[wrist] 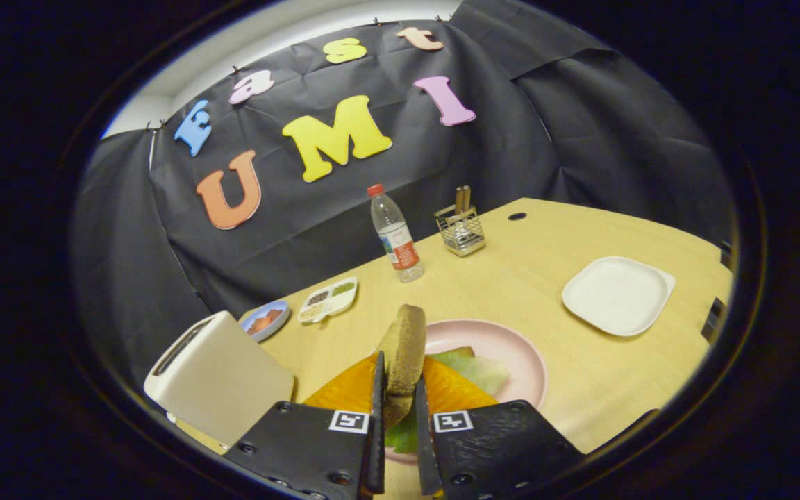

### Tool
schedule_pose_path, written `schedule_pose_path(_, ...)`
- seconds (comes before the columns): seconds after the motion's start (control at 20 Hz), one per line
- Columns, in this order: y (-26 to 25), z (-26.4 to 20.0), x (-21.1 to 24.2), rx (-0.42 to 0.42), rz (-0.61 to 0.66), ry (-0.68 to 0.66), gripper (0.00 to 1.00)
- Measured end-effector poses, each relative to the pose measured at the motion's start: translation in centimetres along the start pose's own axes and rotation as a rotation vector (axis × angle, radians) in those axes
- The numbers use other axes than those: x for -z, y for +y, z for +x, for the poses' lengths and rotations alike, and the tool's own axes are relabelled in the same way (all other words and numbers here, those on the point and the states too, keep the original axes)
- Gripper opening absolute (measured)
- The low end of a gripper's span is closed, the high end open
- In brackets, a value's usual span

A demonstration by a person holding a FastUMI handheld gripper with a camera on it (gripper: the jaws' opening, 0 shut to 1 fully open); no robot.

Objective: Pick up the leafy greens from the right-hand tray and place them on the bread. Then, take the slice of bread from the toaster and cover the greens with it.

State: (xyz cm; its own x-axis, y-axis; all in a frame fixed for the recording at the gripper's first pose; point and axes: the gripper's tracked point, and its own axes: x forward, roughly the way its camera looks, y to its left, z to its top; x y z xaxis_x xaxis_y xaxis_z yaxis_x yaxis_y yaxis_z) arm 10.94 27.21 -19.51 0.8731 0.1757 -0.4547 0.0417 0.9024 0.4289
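My gripper (398,389) is shut on a brown slice of bread (403,347), which stands on edge between the two fingers and rises above their tips. Right below and beyond it lies a pink plate (511,347) with pale leafy greens (480,368) spread on it, and more green shows under the fingers. The bread under the greens is hidden. A white toaster (216,375) stands to the left of the fingers, its slot facing up. The white square tray (617,294) sits on the right of the table, bare.
Beyond the plate stand a water bottle (395,236) and a wire utensil holder (461,229). A divided dish of small foods (329,298) and a small blue dish (264,319) lie behind the toaster. The wooden table (553,236) ends at the black cloth wall.
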Motion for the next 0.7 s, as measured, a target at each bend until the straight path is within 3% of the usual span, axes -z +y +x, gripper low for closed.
schedule_pose_path(0.15,-1.4,0.1,0.7,0.007,-0.028,0.036,0.24)
schedule_pose_path(0.45,-4.0,0.0,0.4,0.047,-0.034,0.055,0.60)
schedule_pose_path(0.6,-5.5,-1.0,-1.5,0.062,-0.055,-0.002,0.83)
schedule_pose_path(0.7,-5.1,-2.4,-4.1,0.030,-0.116,-0.091,0.89)
